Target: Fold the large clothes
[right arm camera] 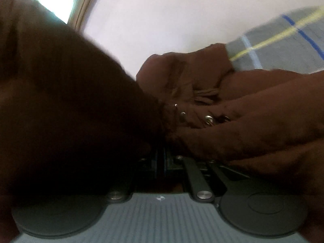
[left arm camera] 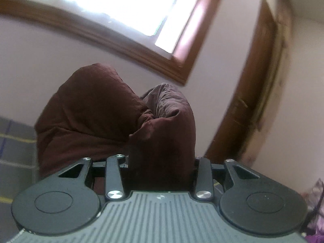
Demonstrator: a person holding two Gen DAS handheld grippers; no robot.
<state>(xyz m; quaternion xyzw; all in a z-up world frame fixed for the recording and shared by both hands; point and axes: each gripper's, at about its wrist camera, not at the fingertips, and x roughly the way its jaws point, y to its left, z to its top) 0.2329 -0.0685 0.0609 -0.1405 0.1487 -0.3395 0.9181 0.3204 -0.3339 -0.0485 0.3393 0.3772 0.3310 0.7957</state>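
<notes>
Brown garment bunched between left hand-held gripper fingers.

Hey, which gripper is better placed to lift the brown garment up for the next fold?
Left, probably. The left gripper already holds a bunch of brown garment raised clear against the wall; the right gripper is buried in cloth.

window bright, wood-framed | door brown | checked bedsheet grey

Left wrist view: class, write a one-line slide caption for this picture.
Left gripper clamps a bunched fold of dark maroon garment, lifted before a wood-framed window and door.
</notes>
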